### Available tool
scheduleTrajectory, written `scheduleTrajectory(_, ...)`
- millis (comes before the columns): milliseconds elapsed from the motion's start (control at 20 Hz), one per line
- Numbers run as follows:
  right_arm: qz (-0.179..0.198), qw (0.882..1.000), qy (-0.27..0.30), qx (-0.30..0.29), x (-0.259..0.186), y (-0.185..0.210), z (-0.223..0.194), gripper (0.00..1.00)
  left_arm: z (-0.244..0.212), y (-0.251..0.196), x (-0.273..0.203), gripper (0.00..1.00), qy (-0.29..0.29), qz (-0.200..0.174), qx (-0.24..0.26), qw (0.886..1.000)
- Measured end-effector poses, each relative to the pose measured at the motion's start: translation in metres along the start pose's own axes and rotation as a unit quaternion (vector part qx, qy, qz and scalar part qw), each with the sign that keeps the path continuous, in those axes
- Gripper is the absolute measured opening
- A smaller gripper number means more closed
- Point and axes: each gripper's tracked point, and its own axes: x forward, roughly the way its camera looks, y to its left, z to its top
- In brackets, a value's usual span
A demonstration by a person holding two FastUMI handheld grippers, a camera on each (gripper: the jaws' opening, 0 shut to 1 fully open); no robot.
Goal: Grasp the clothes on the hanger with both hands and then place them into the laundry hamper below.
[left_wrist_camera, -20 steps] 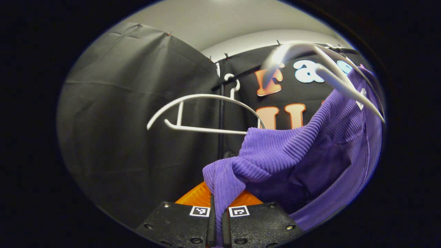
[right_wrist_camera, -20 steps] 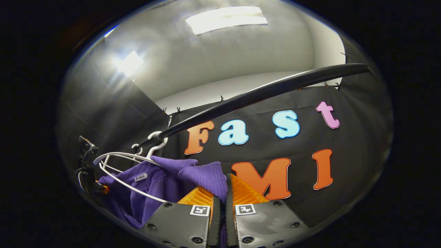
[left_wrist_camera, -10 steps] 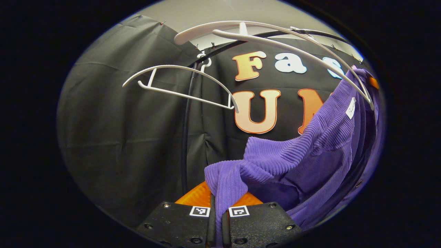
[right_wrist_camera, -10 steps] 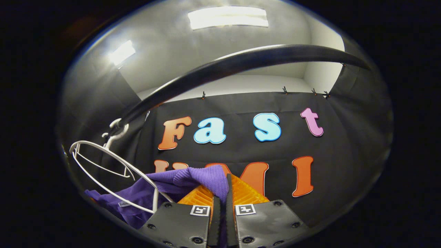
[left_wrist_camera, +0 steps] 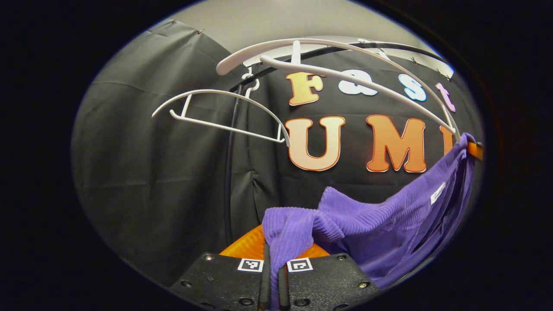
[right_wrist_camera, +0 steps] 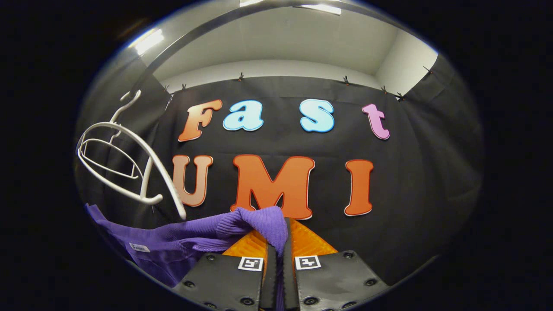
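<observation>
A purple ribbed garment stretches between my two grippers, below the white hangers. In the left gripper view my left gripper is shut on one bunched end of it, and the cloth runs up to the right, where an edge of the other gripper shows. In the right gripper view my right gripper is shut on the other end, and the garment sags away to the lower left. The near white hanger arcs above the cloth, bare; its tip sits close to the garment's top corner.
A second bare white hanger hangs farther along the black rail. Both hangers show at the left of the right gripper view, with the rail overhead. The black cloth wall stands close behind.
Both grippers have come down with the garment held. The cloth has slid off the near hanger, which now sits bare above it. Rail and hangers have risen in both views.
</observation>
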Motion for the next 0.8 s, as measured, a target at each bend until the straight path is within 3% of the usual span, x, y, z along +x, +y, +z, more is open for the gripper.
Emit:
scheduleTrajectory(150,0.011,1.0,0.021,0.005,-0.018,0.004,-0.009,0.13,-0.006,0.0,-0.007,0.1,0.015,-0.01,0.012,1.0)
scheduleTrajectory(250,0.022,0.999,0.033,0.005,-0.03,0.014,-0.015,0.13,-0.012,-0.008,-0.015,0.05,0.028,-0.023,0.009,0.999)
scheduleTrajectory(400,0.074,0.995,0.073,0.013,-0.047,0.058,-0.047,0.14,-0.022,-0.049,-0.031,0.09,0.048,-0.077,-0.022,0.996)
scheduleTrajectory(600,0.138,0.976,0.161,0.04,-0.077,0.122,-0.112,0.14,-0.054,-0.126,-0.054,0.07,0.101,-0.173,-0.055,0.978)
scheduleTrajectory(800,0.165,0.95,0.253,0.08,-0.109,0.155,-0.171,0.14,-0.114,-0.171,-0.07,0.07,0.202,-0.225,-0.053,0.952)
